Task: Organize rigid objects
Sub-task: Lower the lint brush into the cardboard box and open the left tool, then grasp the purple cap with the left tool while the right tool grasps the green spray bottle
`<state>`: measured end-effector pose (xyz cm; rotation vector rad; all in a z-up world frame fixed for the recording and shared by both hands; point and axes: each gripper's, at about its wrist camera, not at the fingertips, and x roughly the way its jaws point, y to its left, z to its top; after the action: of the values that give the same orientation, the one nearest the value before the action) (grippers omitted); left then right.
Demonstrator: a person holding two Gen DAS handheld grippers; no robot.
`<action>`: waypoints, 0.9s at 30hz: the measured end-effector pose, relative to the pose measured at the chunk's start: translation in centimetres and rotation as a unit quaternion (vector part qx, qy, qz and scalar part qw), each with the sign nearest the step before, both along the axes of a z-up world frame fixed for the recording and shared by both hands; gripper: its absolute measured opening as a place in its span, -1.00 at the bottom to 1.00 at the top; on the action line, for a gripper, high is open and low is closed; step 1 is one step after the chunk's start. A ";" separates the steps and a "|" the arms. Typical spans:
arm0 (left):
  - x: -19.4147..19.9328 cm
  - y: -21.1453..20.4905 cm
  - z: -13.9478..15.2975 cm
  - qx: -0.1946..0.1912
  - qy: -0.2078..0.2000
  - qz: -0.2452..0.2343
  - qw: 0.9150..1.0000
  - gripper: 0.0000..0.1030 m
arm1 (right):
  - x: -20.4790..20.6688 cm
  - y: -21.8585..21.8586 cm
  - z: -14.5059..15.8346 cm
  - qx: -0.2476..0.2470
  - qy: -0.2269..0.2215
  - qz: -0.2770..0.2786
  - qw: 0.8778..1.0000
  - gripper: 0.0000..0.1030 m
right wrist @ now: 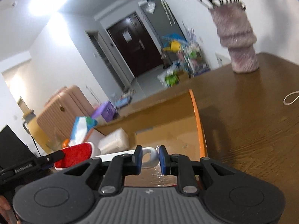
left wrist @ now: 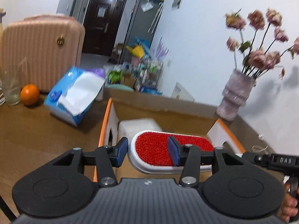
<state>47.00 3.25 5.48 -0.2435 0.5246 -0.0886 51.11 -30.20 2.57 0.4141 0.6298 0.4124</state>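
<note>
Left wrist view, from the left: on the tabletop we see a glass (left wrist: 11,91) and an orange (left wrist: 29,94) at the far left edge, then a tissue pack (left wrist: 74,97) lying askew, then the open cardboard box (left wrist: 164,112) with orange-edged flaps, and a vase (left wrist: 236,97) of dried flowers toward the far right corner. Our left gripper (left wrist: 147,152) is clamped across the broad end of the lint brush (left wrist: 155,153), one pad at its rounded tip and the other on the red face. The brush hangs over the box opening, above a white foam block (left wrist: 138,126) that already sits inside at the box's left end.

In the right wrist view our right gripper (right wrist: 150,160) is pinched on the white hook-shaped handle end (right wrist: 149,155) of the same brush; the pads look close against it, though blur makes the contact hard to confirm. So both tongs carry one brush, lengthwise between them, over the box floor.

We judge the task partly done: the brush has reached the box but is not yet set down and let go. The tissue pack, the orange and the glass remain outside; whether any of them belongs in the box we cannot tell.
</note>
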 end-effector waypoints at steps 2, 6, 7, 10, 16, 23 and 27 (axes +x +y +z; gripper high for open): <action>0.1 0.2 -0.8 0.000 0.009 0.001 1.000 -0.09 | 0.7 0.5 -0.4 -0.011 0.013 0.009 1.000 -0.61; 0.7 0.3 -2.1 0.007 0.041 0.000 0.999 -0.09 | 2.0 1.2 -1.4 -0.037 0.030 0.021 0.999 -0.66; 0.8 0.3 -2.3 0.010 0.047 -0.001 0.999 -0.08 | 2.2 1.5 -1.3 -0.047 0.031 0.023 0.998 -0.66; 0.7 0.2 -2.4 0.017 0.053 -0.010 0.998 -0.07 | 2.3 2.4 -1.4 -0.069 0.033 0.049 0.996 -0.67; -1.2 0.3 -1.5 0.041 0.054 0.005 0.998 0.09 | 0.3 3.7 -0.4 -0.097 0.020 0.073 0.992 -0.65; -5.6 -0.4 1.3 0.065 0.028 0.006 0.997 0.46 | -4.1 2.9 3.7 -0.111 -0.025 0.071 0.991 -0.54; -8.8 -1.1 2.7 0.075 0.009 0.006 0.997 0.65 | -7.5 2.4 6.0 -0.125 -0.053 0.067 0.988 -0.43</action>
<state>38.24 2.11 8.20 -0.1019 0.5444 -0.0352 43.63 -27.83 8.53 0.1102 0.5986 0.4744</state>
